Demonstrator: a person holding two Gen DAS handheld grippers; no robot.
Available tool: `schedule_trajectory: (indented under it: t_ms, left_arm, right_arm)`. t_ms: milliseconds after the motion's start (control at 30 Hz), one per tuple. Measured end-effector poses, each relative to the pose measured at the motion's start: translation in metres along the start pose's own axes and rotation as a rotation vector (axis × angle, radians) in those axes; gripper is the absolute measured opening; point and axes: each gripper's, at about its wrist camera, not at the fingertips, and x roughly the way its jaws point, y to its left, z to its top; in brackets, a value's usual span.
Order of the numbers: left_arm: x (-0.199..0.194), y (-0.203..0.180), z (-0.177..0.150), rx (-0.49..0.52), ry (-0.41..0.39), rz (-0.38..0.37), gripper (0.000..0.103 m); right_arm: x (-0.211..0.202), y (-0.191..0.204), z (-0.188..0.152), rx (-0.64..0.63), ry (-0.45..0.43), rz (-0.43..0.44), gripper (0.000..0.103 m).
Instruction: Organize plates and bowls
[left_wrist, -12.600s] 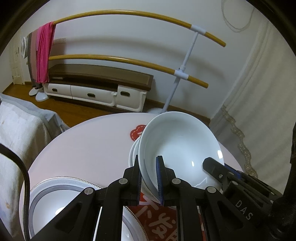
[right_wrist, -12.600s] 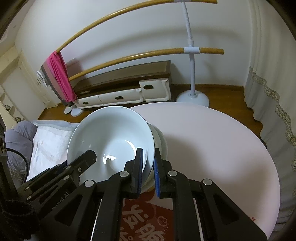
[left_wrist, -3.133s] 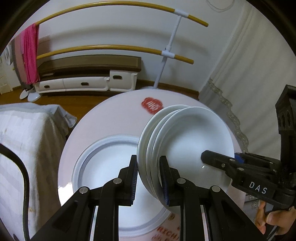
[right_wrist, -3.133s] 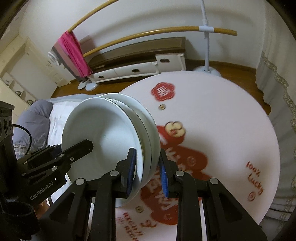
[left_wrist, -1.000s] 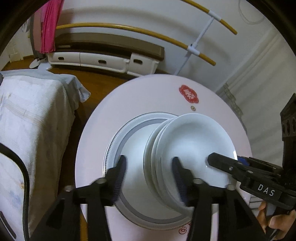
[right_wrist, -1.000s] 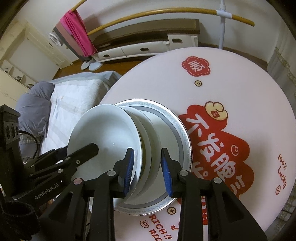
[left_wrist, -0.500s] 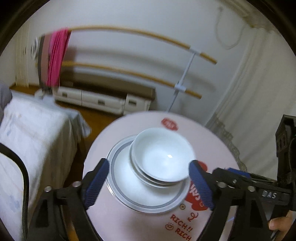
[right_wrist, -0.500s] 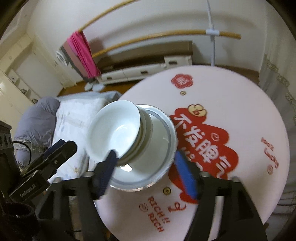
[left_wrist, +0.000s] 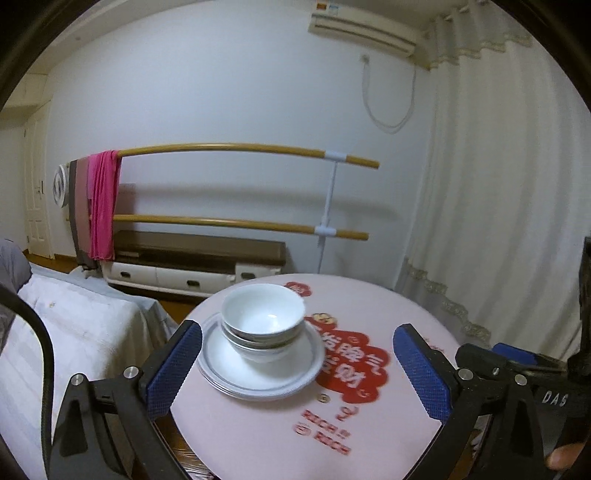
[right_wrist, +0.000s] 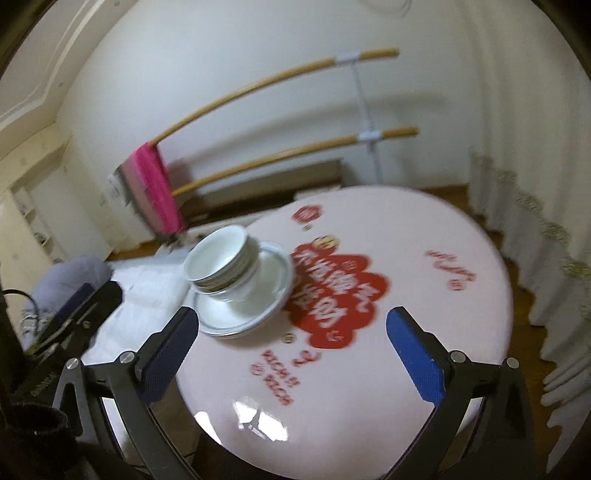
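- On your far left in the left wrist view sits a bed (left_wrist: 70, 332) with pale covers, beside the round table (left_wrist: 388, 424).
- Your left gripper (left_wrist: 297, 363) is spread wide with nothing between its blue pads (left_wrist: 173, 363); it holds nothing.
- The stack of bowls (left_wrist: 264, 319) sits nested and upright on the stack of plates (left_wrist: 258, 369), on the left part of the table. In this view it lies ahead of the jaws and between their lines, nearer the left pad, touching neither.
- A red printed design (left_wrist: 351, 363) covers the tabletop just right of the plates.
- Your right gripper (left_wrist: 517, 360) shows at the right edge of that view, apart from the dishes.
- In the right wrist view, the right gripper (right_wrist: 291, 356) is likewise wide open and empty.
- There the bowls (right_wrist: 218, 262) and plates (right_wrist: 245, 304) lie beyond the left pad, ahead and to the left of the gap, clear of both pads.
- A pink cloth (right_wrist: 159, 192) hangs on a wooden rail (right_wrist: 273, 77) behind the table; a white curtain (right_wrist: 535, 147) hangs at the right.
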Motion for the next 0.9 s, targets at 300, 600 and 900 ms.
schedule_trajectory:
  t_ms: [300, 600, 900]
  left_arm:
    - [-0.050, -0.031, -0.038, 0.074, -0.054, -0.017, 0.102]
    - [-0.096, -0.047, -0.061, 0.118, -0.106, -0.005, 0.102]
    - [-0.108, -0.051, -0.077, 0.130, -0.166, -0.022, 0.102]
  right_arm:
    - [-0.074, 0.007, -0.043, -0.056, -0.144, -0.112, 0.103]
    - [-0.133, 0.019, -0.067, -0.075, -0.265, -0.161, 0.103]
    - [-0.168, 0.032, -0.081, -0.108, -0.354, -0.177, 0.103]
